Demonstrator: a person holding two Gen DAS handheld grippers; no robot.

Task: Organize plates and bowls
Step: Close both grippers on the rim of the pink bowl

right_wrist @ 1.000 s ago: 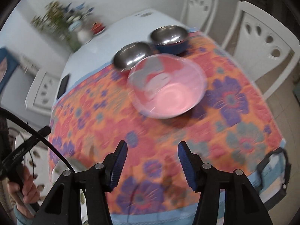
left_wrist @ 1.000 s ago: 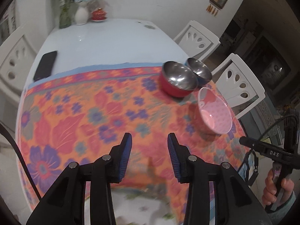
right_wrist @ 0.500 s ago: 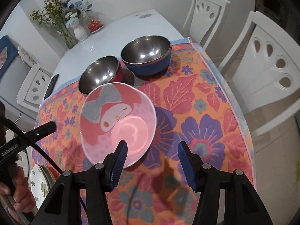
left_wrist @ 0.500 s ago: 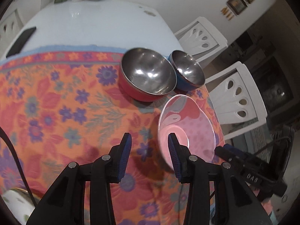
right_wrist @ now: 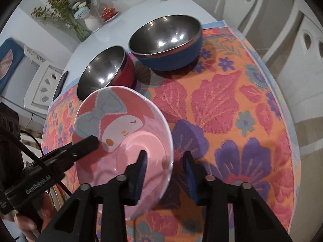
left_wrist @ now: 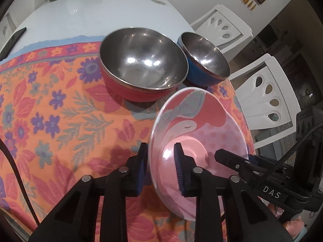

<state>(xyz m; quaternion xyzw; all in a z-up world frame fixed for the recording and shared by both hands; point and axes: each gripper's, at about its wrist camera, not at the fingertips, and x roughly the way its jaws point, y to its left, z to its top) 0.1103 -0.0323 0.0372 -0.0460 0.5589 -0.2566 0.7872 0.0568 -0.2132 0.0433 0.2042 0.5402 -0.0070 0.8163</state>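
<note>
On the flowered cloth (left_wrist: 60,104) the red bowl (left_wrist: 141,64) and the blue bowl (left_wrist: 203,58) are seen side by side, not yet stacked. Nearer, the pink bowl (left_wrist: 197,133) is straddled at its left rim by the left gripper (left_wrist: 160,167) — clamped on it — and at its right rim by the right gripper (right_wrist: 165,173), jaws closing. Nothing appears sorted yet; nesting the bowls is judged to remain.

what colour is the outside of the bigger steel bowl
Red outside, bare steel inside; clearest in the left wrist view.
</note>
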